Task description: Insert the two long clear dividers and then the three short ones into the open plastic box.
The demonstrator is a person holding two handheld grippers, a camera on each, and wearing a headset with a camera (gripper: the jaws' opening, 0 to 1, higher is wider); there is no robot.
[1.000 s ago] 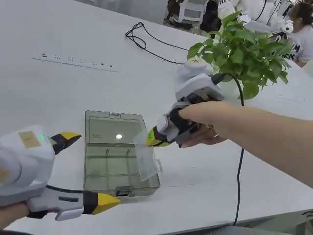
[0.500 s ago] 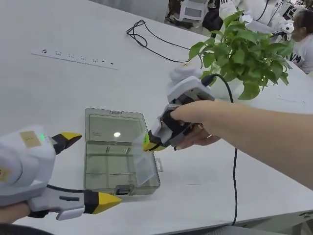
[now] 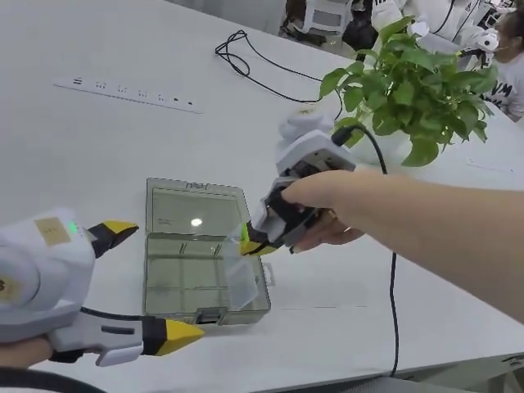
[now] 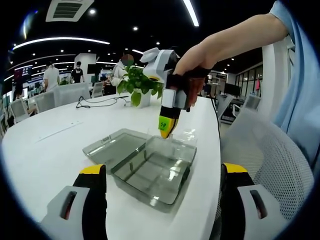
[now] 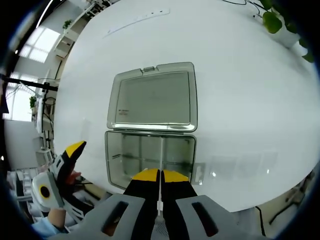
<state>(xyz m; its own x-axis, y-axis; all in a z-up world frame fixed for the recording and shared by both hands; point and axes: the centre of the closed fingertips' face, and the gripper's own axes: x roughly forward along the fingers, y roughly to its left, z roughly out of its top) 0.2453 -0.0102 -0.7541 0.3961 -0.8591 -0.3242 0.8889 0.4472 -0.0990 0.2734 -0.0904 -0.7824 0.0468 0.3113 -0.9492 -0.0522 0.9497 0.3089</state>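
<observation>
A green sticker (image 4: 163, 123) on the right gripper (image 4: 165, 135), above the box (image 4: 150, 192), seems to read "59". The label (image 3: 164, 222) on the box is too small to read.

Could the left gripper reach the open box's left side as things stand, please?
Probably yes: the left gripper is open beside the box, nothing between; the right gripper and its clear divider occupy the right side.

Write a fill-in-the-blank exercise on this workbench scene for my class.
The right gripper is shut on a clear ____ over the plastic box.
The left gripper has its jaws ____.
Beyond the box, a leafy green ____ stands on the table.
Missing words: divider; open; plant.
</observation>
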